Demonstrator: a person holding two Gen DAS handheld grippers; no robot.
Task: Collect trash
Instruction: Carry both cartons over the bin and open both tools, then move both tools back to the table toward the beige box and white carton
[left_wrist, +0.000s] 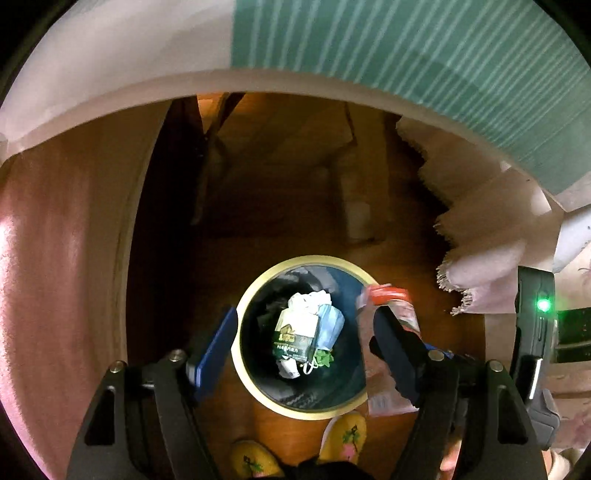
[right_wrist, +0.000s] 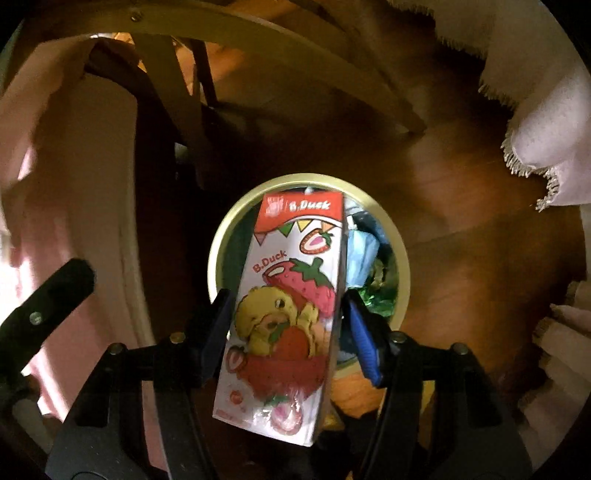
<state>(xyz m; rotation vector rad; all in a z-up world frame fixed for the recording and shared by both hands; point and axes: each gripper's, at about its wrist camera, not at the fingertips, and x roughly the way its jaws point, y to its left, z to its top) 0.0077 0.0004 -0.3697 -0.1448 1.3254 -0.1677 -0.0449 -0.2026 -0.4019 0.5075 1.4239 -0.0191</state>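
Fingers (right_wrist: 218, 332) of the right gripper (right_wrist: 286, 332) clamp a strawberry B.Duck carton (right_wrist: 288, 314) from both sides, 1 blue pad on each narrow edge. It stands nearly upright in the right wrist view and leans a little to the left at its base. Directly behind it sits the round bin (right_wrist: 218, 243), whose pale yellow rim shows around the carton's top and sides. Inside the bin, to the right of the carton, lie a light blue face mask (right_wrist: 360, 254) and a bit of green wrapper (right_wrist: 380, 299).

From the left wrist view the left gripper (left_wrist: 306, 347) is spread wide with nothing between its 2 blue pads, and it hangs over the same bin (left_wrist: 243, 302). Down in the bin lie a crumpled white tissue (left_wrist: 310, 301), a dark green packet (left_wrist: 295, 336) and the face mask (left_wrist: 332, 325). The carton (left_wrist: 388, 295) shows at the bin's right rim, partly hidden by the right-hand finger.

Around the bin the floor (right_wrist: 461, 258) is reddish-brown wood. A fringed pink cloth (right_wrist: 546, 147) hangs in from the upper right, close to the bin but apart from it. Wooden chair legs (right_wrist: 177, 92) cross the upper left. 2 yellow embroidered slippers (left_wrist: 343, 435) stand just beside the bin's near rim.
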